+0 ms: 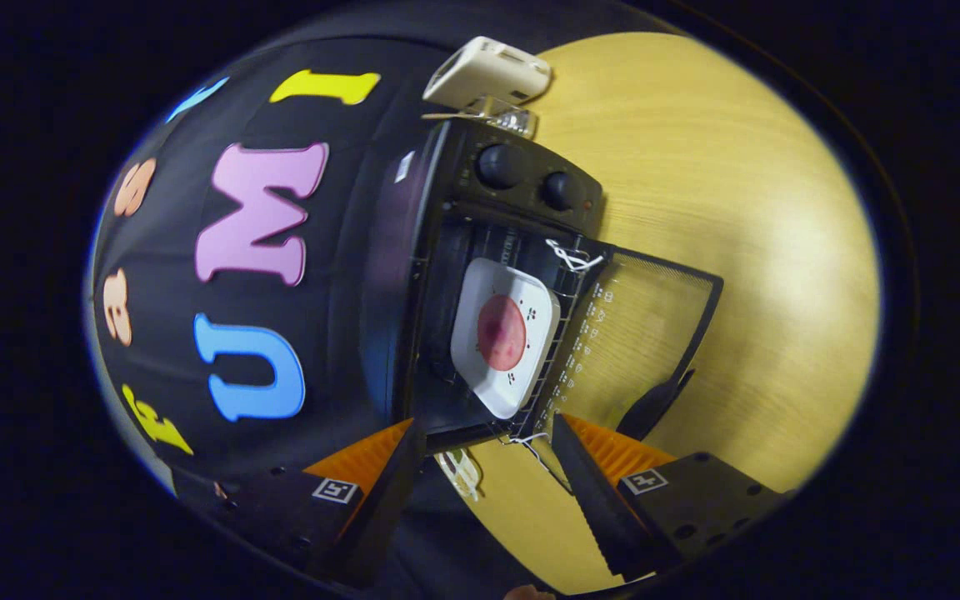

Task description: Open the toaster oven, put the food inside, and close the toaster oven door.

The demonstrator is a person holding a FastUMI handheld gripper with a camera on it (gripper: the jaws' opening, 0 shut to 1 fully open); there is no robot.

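The view is rolled on its side. A black toaster oven (522, 179) with two knobs stands on the wooden table, its glass door (642, 321) hanging fully open and flat. Inside, on the wire rack (559, 333), rests a white square plate (503, 337) carrying a round reddish piece of food (501, 332). My gripper (488, 442) is open, with nothing between its fingers. It hovers a short way in front of the oven's mouth, the plate lying beyond the fingertips. The door's black handle (651, 404) sits just ahead of one finger (588, 492).
A white box-like device (488, 73) sits past the oven's far side. Light wooden table (763, 250) stretches away beyond the open door. White string ties (573, 257) hang at the door hinges. The booth's black cloth wall (297, 275) stands behind the oven.
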